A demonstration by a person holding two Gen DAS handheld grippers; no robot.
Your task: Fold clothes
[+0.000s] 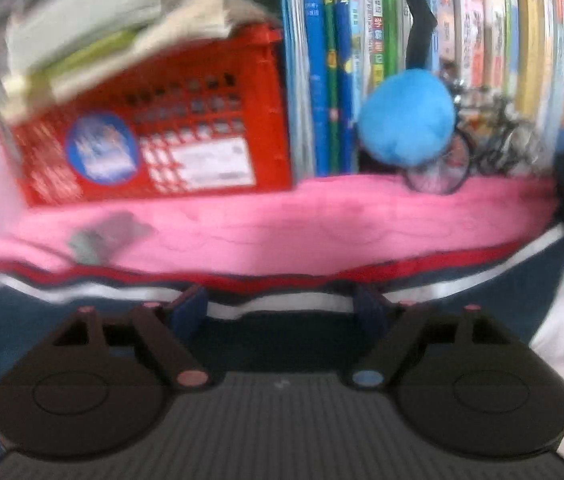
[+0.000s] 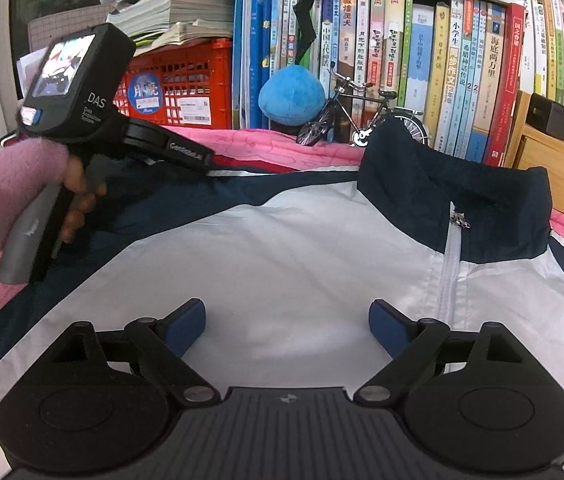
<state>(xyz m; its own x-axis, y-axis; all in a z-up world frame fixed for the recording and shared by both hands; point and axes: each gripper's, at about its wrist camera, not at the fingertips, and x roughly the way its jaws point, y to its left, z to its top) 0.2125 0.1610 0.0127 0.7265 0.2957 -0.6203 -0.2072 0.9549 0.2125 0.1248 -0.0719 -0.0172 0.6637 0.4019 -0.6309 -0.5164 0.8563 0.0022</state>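
A white and navy jacket (image 2: 282, 248) lies spread on a pink quilt (image 2: 265, 140), zip shut and navy collar (image 2: 454, 184) standing up at the far right. My right gripper (image 2: 288, 328) hovers open over the white chest panel with nothing between its fingers. In the right wrist view a hand in a pink sleeve (image 2: 13, 192) holds my left gripper (image 2: 201, 160) at the far left, over the navy sleeve. The left wrist view is blurred: my left gripper (image 1: 279, 308) has its jaws apart at the sleeve's red, white and navy striped edge (image 1: 282, 284), and the pads do not press the cloth.
Against the back stand a red plastic crate (image 2: 185, 80) topped with paper stacks, a row of upright books (image 2: 442, 60), a blue plush ball (image 2: 292, 96) and a small model bicycle (image 2: 354, 116). A wooden box (image 2: 554, 168) sits at the right edge.
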